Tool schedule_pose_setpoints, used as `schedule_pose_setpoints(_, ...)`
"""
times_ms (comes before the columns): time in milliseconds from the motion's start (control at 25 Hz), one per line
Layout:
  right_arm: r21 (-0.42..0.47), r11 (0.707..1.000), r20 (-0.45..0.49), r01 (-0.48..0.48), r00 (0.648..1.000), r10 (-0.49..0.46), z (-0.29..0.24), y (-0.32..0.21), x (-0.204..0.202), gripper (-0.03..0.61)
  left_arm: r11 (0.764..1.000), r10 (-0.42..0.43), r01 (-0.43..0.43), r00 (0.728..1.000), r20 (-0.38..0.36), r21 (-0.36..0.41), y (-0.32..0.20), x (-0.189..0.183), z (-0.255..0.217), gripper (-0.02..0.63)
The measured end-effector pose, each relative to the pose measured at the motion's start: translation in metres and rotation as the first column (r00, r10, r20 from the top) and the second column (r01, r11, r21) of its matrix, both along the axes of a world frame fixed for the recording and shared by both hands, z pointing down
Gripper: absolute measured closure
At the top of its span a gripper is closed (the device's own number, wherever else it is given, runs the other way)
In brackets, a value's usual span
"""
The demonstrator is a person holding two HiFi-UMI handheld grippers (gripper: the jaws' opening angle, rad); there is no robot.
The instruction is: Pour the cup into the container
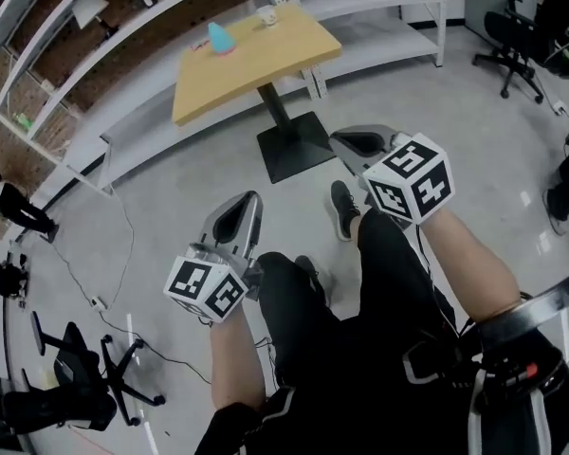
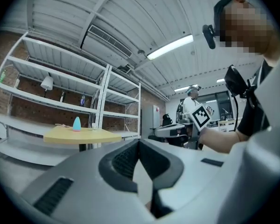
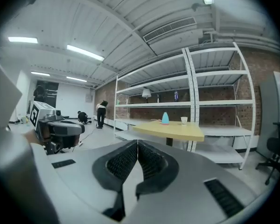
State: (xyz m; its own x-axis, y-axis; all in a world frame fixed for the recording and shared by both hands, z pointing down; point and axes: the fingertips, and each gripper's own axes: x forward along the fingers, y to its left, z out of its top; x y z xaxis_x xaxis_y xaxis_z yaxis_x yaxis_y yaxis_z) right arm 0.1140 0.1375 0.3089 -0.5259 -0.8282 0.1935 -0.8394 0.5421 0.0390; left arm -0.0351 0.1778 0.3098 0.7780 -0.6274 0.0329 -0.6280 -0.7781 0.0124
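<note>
The left gripper (image 1: 247, 200) and right gripper (image 1: 347, 141) both have their jaws closed tight, holding nothing, well away from the yellow worktop (image 1: 266, 64). The white cup (image 1: 267, 15) stands on it, near a blue thing (image 1: 220, 38), maybe the container.

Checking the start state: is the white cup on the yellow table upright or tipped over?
Upright: in the right gripper view the cup stands on its base on the table, rim on top.

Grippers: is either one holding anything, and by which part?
Nothing is held. The left gripper and right gripper are both shut and empty; the cup stands on the table ahead.
</note>
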Motion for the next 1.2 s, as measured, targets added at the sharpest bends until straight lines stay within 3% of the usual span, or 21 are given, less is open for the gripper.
schedule_pose_setpoints(120, 0.013, 1.0, 0.006, 0.017, 1.0, -0.017, -0.004, 0.05, -0.014, 0.575, 0.999, -0.011, 0.011, 1.0, 0.005, 0.033, 0.056, -0.016, -0.006, 0.612)
schedule_pose_setpoints(480, 0.016, 0.998, 0.036, 0.054, 0.998, -0.055, -0.006, 0.191, -0.031, 0.575, 0.998, -0.064, 0.064, 0.998, 0.006, -0.004, 0.202, -0.031, -0.001, 0.612)
schedule_pose_setpoints(840, 0.01, 0.999, 0.078, 0.034, 0.996, -0.034, 0.002, 0.362, -0.004, 0.575, 0.997, -0.066, 0.066, 0.998, 0.004, -0.046, 0.356, -0.006, 0.009, 0.612)
schedule_pose_setpoints(1200, 0.018, 1.0, 0.095, 0.014, 0.995, -0.016, 0.002, 0.523, 0.014, 0.577, 0.998, -0.042, 0.044, 0.999, 0.034, -0.035, 0.519, 0.018, 0.008, 0.612)
